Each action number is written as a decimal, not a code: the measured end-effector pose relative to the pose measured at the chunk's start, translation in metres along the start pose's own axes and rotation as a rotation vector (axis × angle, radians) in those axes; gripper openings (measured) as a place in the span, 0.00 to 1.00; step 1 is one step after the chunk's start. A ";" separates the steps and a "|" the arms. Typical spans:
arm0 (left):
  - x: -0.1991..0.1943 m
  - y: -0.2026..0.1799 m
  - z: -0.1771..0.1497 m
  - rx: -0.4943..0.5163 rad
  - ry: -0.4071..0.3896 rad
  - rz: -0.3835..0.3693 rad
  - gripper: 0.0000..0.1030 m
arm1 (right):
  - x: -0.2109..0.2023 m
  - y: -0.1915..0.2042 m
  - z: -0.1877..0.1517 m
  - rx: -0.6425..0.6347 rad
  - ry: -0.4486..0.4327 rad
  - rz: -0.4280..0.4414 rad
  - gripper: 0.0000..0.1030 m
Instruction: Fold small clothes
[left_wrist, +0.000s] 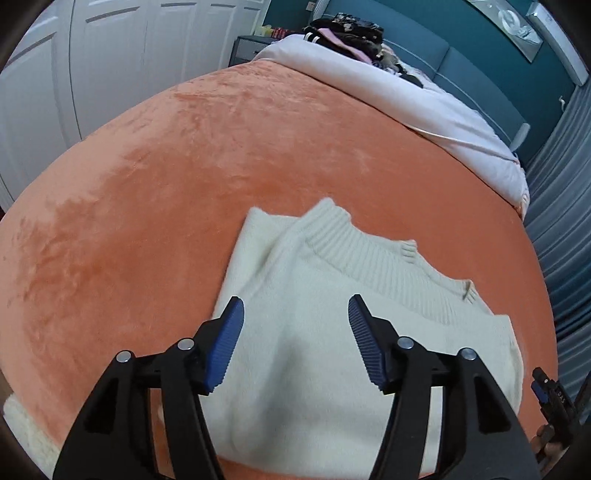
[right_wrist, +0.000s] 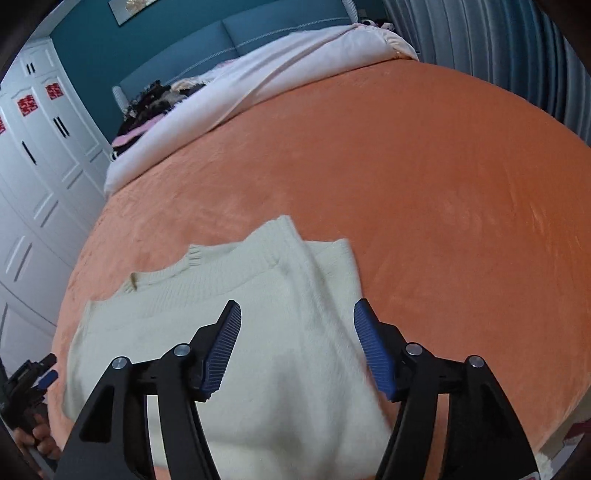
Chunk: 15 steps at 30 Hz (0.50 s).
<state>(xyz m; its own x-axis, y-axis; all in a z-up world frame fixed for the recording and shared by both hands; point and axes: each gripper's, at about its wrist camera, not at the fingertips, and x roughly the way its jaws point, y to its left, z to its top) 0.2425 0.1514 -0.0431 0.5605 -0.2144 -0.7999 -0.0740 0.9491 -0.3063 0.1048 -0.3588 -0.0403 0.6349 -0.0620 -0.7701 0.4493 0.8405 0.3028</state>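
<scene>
Cream sweater (left_wrist: 332, 325) with ribbed collar on an orange blanket (left_wrist: 184, 184) — gripper pads (right_wrist: 221, 350) blue, ridged.

left wrist: close above, facing headboard | right wrist: same (mirrored) | shared: sweater (left_wrist: 332, 332) (right_wrist: 229, 332), orange blanket (left_wrist: 221, 166) (right_wrist: 424, 184)

The bed (left_wrist: 221, 155) is covered by an orange plush blanket (right_wrist: 424, 177) that reaches its near edge. A cream knit sweater (left_wrist: 303, 295) lies flat on the blanket at that near edge, its ribbed collar toward the headboard. Toward the head end a pale pink duvet (left_wrist: 424, 107) is bunched across the bed, with a heap of dark clothes (left_wrist: 351, 33) beyond it.
</scene>
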 end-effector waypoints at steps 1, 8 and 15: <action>0.017 0.001 0.007 -0.006 0.037 0.013 0.53 | 0.016 0.000 0.006 -0.003 0.030 -0.022 0.61; 0.054 0.020 0.006 -0.018 0.113 0.060 0.26 | 0.011 0.013 0.005 -0.082 0.002 0.051 0.07; 0.065 0.014 0.000 0.051 0.088 0.102 0.27 | 0.057 -0.051 -0.013 0.059 0.098 -0.025 0.07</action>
<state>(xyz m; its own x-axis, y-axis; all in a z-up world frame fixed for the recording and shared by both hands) 0.2784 0.1511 -0.0995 0.4778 -0.1332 -0.8683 -0.0837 0.9770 -0.1960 0.1098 -0.3984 -0.1071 0.5600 -0.0270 -0.8281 0.5025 0.8058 0.3135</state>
